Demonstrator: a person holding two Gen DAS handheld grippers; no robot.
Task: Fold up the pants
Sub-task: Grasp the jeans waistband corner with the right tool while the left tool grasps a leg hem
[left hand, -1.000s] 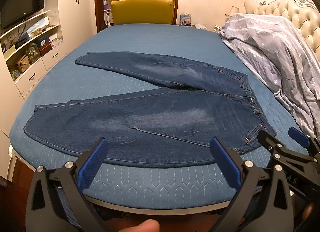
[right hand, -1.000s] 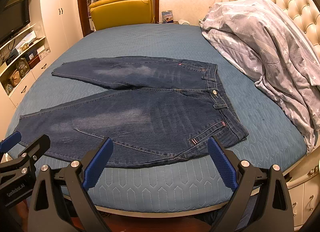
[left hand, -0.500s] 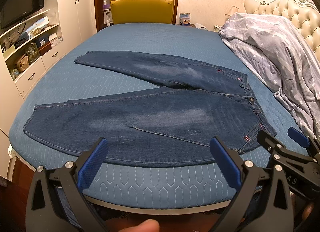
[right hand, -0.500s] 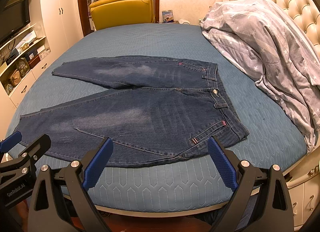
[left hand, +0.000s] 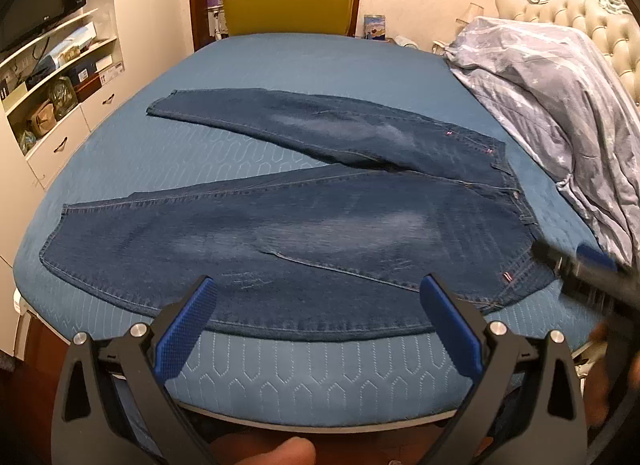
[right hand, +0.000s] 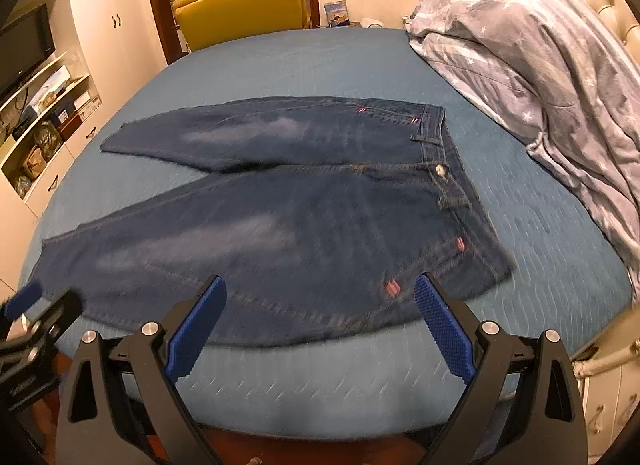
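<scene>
Jeans [left hand: 320, 233] lie flat on the blue bed [left hand: 280, 61], centre of frame in both views. Legs spread in a V toward frame left, waistband at right, near the grey duvet [left hand: 560, 97].

Left hand-held gripper [left hand: 318, 323]: jaws wide apart, nothing between them, low centre of its view, above the bed's near edge, by the near leg's hem line.

Right hand-held gripper [right hand: 318, 323]: jaws likewise wide apart and empty, low centre of its view, just short of the waistband corner. Its view is blurred.

Yellow chair [left hand: 288, 1] beyond the bed, top centre. Shelves [left hand: 60, 77] at left.
</scene>
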